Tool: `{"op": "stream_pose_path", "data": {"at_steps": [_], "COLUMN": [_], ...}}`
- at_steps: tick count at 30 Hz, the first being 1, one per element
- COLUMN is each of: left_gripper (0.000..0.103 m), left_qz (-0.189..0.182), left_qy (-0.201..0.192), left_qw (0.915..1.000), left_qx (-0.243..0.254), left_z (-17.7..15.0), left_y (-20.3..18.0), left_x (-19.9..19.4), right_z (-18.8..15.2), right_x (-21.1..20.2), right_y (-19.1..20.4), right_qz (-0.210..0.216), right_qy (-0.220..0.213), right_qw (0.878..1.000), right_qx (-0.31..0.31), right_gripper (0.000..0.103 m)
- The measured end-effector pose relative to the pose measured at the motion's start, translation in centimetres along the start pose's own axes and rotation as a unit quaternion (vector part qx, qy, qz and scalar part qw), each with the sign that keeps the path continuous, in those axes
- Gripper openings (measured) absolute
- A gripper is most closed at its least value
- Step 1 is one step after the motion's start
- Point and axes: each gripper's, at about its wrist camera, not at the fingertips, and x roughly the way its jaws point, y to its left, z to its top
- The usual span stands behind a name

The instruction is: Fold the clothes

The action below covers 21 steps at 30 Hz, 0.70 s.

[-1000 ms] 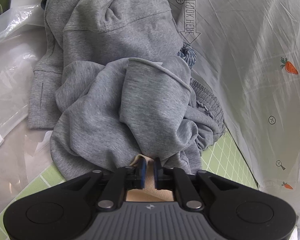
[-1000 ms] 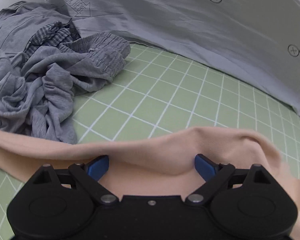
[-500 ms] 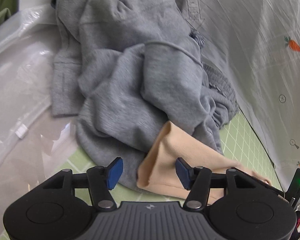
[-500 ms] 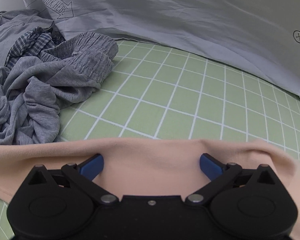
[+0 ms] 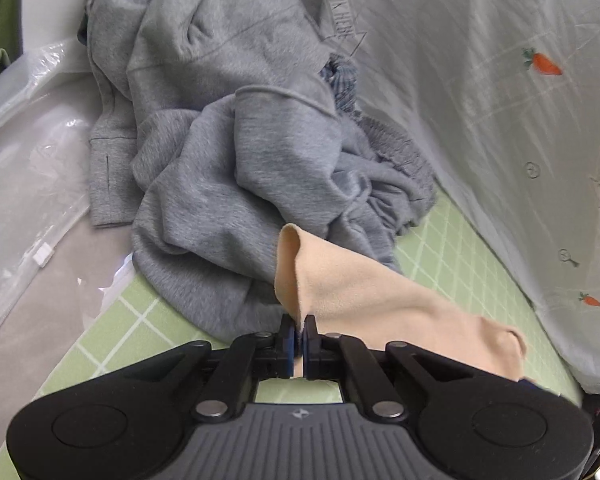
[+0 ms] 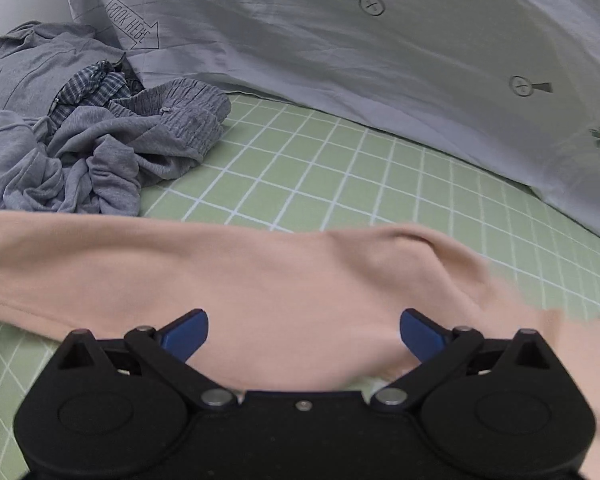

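The left tool (image 5: 299, 330) has just closed; its blue pads are now clamped together on an edge of the soft peach-coloured knit garment (image 5: 380, 304). From that pinch the peach cloth rises in a folded lip just ahead of the pads and runs off to the tool's right, lifted clear of the surface there.

The right tool (image 6: 304, 330) stands with its blue fingers (image 6: 186, 330) spread wide apart, having opened a little further in the last second. The same peach garment (image 6: 260, 280) lies as a broad band across and between the fingers; the pads do not press on it.

Ahead of the left tool, and ahead and to the left of the right tool, sits a crumpled heap of grey fleece clothing (image 5: 228, 160), with a blue checked fabric piece (image 6: 88, 86) tucked into it.

All of this rests on a pale green sheet with a white grid (image 6: 320, 168). Beyond it lies a white quilt printed with small carrots and arrow marks (image 5: 480, 100). Left of the left tool lies clear plastic bagging (image 5: 28, 160).
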Motion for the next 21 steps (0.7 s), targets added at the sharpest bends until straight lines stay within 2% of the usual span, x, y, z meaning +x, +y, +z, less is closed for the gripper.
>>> {"op": "stream_pose_path", "data": {"at_steps": [4,8,14,16,18,21], "left_gripper": [0.003,0.003,0.003,0.003,0.005,0.009], "left_qz": [-0.019,-0.008,0.028,0.049,0.066,0.103], "left_qy": [0.005,0.021,0.061,0.068,0.092,0.120], "left_qw": [0.9993,0.9984,0.9927,0.9916,0.9889,0.9813], "left_qx": [-0.032,-0.052,-0.100,-0.099,-0.097,-0.109], "left_z": [-2.2,-5.8,-11.3,-12.7,-14.0,-15.9], "left_y": [0.2,1.0,2.7,2.8,2.7,2.1], "left_x": [-2.8,-4.6,-5.4,-5.2,-4.7,-4.2], "right_z": [-4.3,-9.2,-15.2,-16.4,-17.6,-18.6], "right_x": [-3.6,-6.3,-8.8,-9.3,-9.7,-10.2], "right_y": [-1.9,-3.8,-7.2,-8.4,-9.5,-11.4], "right_qz": [-0.017,-0.039,-0.066,-0.069,-0.069,-0.065], "right_qy": [0.013,0.037,0.076,0.083,0.090,0.097], "right_qw": [0.999,0.996,0.986,0.983,0.981,0.979], "right_qx": [0.036,0.075,0.132,0.146,0.156,0.167], "right_gripper": [0.103,0.103,0.103,0.103,0.103,0.103]}}
